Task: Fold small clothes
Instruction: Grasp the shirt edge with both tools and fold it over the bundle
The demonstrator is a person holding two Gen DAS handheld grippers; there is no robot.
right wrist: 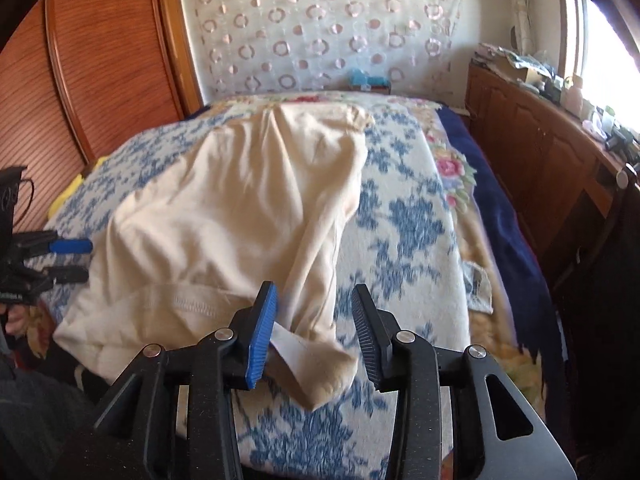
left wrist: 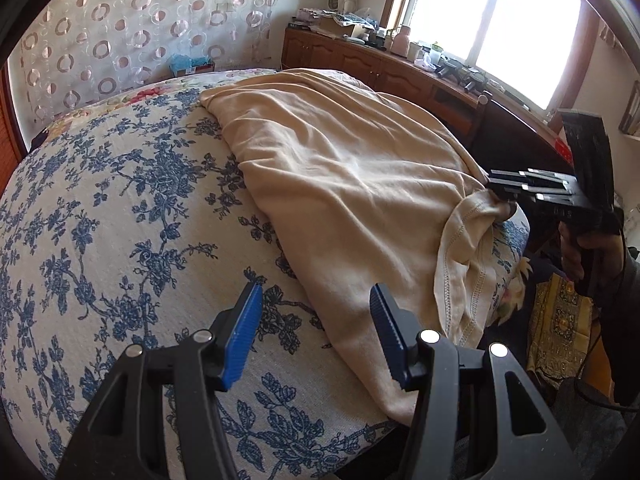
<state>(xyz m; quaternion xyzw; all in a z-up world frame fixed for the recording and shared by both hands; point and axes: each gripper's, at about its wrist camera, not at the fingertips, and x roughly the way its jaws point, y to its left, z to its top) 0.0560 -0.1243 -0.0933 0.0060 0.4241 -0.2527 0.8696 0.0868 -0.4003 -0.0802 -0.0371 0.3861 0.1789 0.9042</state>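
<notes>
Clearly we are setting up a fold: the cream shirt [right wrist: 240,208] lies spread on the blue-flowered bedspread [left wrist: 120,200], running from 6 o'clock toward 12 in the right wrist view. Our right gripper [right wrist: 316,336] stands released, its jaws apart on either side of a bunched corner of the shirt, so a pinch there would lift that edge. Our left gripper [left wrist: 316,336] is spread wide too, over the bedspread at the shirt's edge, at 9 o'clock in the right wrist view, probably to take the opposite side.
</notes>
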